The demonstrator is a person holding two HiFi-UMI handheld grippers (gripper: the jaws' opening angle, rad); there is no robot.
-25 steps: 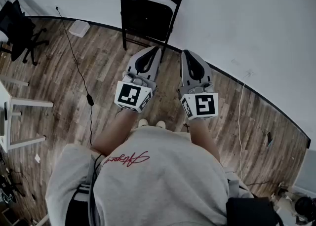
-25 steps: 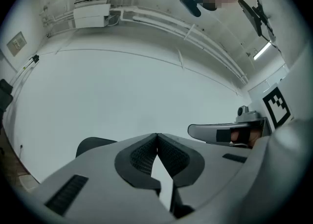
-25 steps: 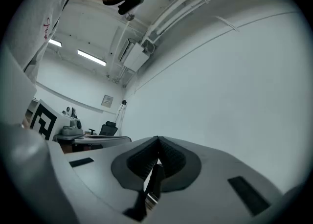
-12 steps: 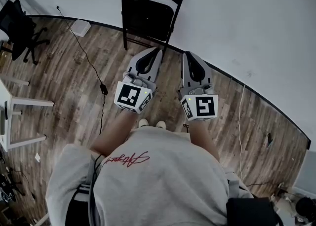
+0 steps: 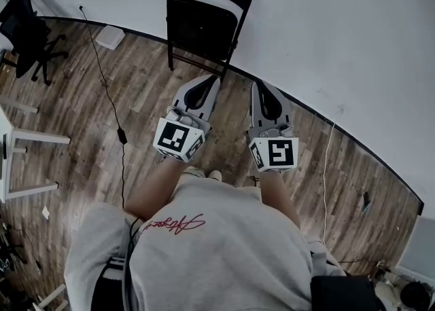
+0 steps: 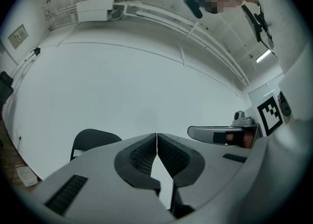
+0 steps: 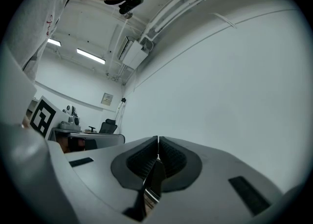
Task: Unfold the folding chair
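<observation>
A black folding chair (image 5: 206, 17) stands folded flat against the white wall, straight ahead of me in the head view. Its curved back (image 6: 93, 139) also peeks over the left gripper's body in the left gripper view. My left gripper (image 5: 215, 79) is held in the air short of the chair, its tips near the chair's lower right leg, jaws shut and empty. My right gripper (image 5: 258, 85) hangs beside it, further right, also shut on nothing. In the gripper views the left gripper (image 6: 157, 135) and the right gripper (image 7: 158, 139) show ribbed pads pressed together.
Wooden floor runs to the wall. A black cable (image 5: 112, 106) trails across the floor at left, past a small white box (image 5: 110, 37). A black office chair (image 5: 27, 31) and a white table leg frame (image 5: 27, 163) stand at the far left. The person's feet (image 5: 204, 175) are below the grippers.
Both grippers have sunk slightly in the head view; the right one shifted a little. The floor cable lies in a different place in each frame. Jaws stay shut.
</observation>
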